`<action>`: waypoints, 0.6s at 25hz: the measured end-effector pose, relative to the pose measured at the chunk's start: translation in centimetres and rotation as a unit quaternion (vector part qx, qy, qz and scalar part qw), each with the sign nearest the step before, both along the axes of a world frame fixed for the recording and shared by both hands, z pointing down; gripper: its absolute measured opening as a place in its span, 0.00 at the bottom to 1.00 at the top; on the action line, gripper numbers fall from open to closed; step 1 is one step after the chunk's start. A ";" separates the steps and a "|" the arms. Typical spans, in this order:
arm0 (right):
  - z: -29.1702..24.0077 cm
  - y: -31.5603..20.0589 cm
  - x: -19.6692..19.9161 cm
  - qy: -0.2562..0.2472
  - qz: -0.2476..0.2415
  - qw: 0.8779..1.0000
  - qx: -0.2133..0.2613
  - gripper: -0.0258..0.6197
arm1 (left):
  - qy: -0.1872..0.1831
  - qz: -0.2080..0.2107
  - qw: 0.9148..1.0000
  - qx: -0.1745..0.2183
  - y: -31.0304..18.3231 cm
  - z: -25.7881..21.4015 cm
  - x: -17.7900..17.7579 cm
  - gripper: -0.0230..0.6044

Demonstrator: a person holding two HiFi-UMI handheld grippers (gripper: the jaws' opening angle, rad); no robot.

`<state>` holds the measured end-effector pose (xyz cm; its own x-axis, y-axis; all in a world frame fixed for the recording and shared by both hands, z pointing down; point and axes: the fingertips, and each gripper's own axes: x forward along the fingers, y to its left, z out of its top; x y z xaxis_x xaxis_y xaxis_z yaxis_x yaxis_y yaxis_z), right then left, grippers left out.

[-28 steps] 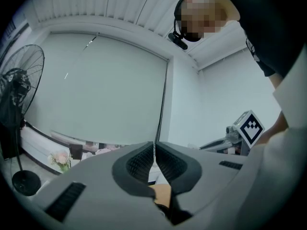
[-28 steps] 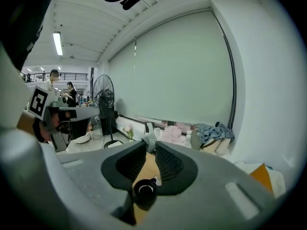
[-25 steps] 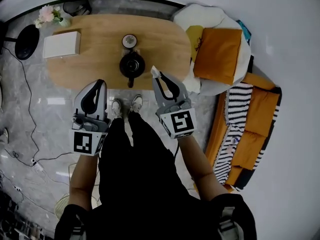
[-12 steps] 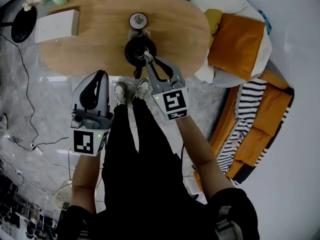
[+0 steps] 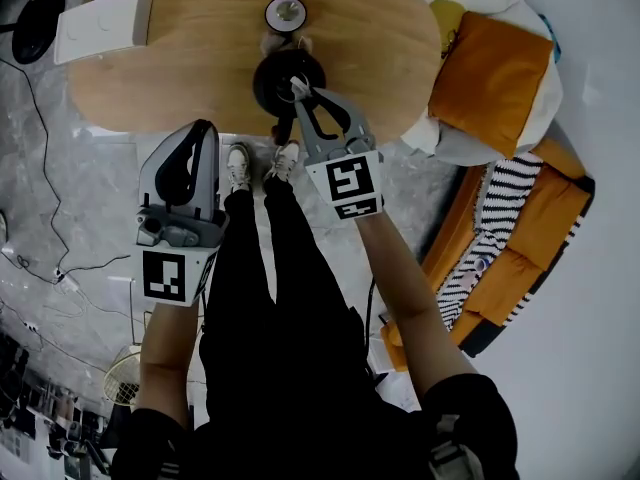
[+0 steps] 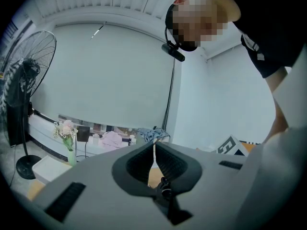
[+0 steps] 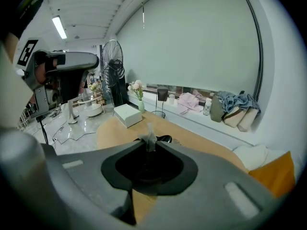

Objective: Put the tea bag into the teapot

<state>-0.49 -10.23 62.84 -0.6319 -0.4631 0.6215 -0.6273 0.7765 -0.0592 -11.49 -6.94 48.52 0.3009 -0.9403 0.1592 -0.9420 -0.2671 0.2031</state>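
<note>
On the oval wooden table (image 5: 170, 83) stands a black teapot (image 5: 280, 76) with its mouth uncovered; its round lid (image 5: 286, 13) lies just beyond it. My right gripper (image 5: 299, 90) is shut on a small white tea bag (image 5: 297, 85) and hovers over the pot's near rim. In the right gripper view the tea bag (image 7: 150, 139) sticks up from the pinched tips of the right gripper (image 7: 150, 145), with the teapot's dark rim (image 7: 164, 139) right behind. My left gripper (image 5: 204, 126) hangs off the table's near edge, shut and empty; the left gripper (image 6: 154, 146) looks out level at the far wall.
A white box (image 5: 103, 25) lies at the table's far left. An orange cushion (image 5: 497, 81) and a striped sofa (image 5: 497, 238) are to the right. Cables (image 5: 50, 218) run over the marble floor. A standing fan (image 7: 111, 56) and a flower vase (image 7: 137, 92) stand beyond the table.
My right gripper has carried the tea bag from beside the teapot's right side to over its mouth, sinking as it went. The left gripper has dropped lower too.
</note>
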 end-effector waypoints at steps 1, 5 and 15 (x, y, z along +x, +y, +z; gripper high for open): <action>0.2 -0.1 0.0 0.002 -0.002 1.000 0.001 0.14 | 0.002 0.000 1.000 -0.002 0.0 0.2 0.1 0.07; 0.7 -0.3 -0.2 0.009 -0.008 1.000 0.004 0.14 | 0.008 0.001 1.000 -0.009 0.0 0.8 0.2 0.07; 1.9 -0.1 -0.1 0.022 -0.020 1.000 0.006 0.14 | 0.013 0.004 1.000 -0.018 0.3 2.0 0.8 0.07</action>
<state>-0.58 -10.32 64.78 -0.6220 -0.4450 0.6443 -0.5973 0.8017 -0.0231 -10.72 -6.69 50.55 0.3122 -0.9319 0.1849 -0.9345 -0.2661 0.2364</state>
